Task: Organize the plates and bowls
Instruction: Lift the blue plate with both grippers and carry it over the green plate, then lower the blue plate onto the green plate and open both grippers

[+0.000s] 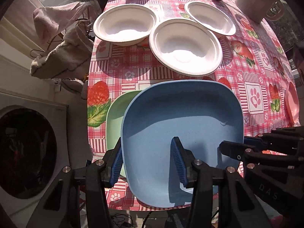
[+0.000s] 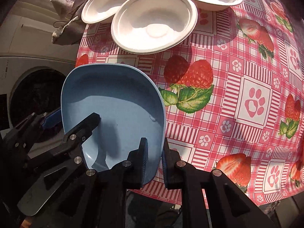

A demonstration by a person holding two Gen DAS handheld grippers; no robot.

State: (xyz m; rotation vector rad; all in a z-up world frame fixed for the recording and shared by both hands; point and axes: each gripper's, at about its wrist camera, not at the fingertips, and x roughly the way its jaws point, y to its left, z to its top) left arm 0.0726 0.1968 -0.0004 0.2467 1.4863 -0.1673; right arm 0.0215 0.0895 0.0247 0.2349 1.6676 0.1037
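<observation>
A: Between the fingers of the left gripper (image 1: 148, 163) sits the left rim of the blue plate (image 1: 182, 125). The gap is wide; whether the pads press it I cannot tell.

B: And the right gripper (image 2: 154, 161)?

A: Its fingers stand close together, one each side of the plate's right rim, clamped on it.

B: What is hidden?

A: A green plate (image 1: 114, 121) lies under the blue one, mostly covered. A pink dish (image 1: 292, 104) far right of the left gripper is cut off by the frame edge. Ahead of both grippers stand three white bowls (image 1: 186, 47), the middle one overlapping the right one's rim.

B: The surface?

A: A table (image 2: 237, 87) with a pink checked cloth, strawberries and paw prints, in hard sunlight. Left of it, a washing machine (image 1: 26, 152) and rags (image 1: 57, 43) hanging; the drum's inside is too dark to read.
</observation>
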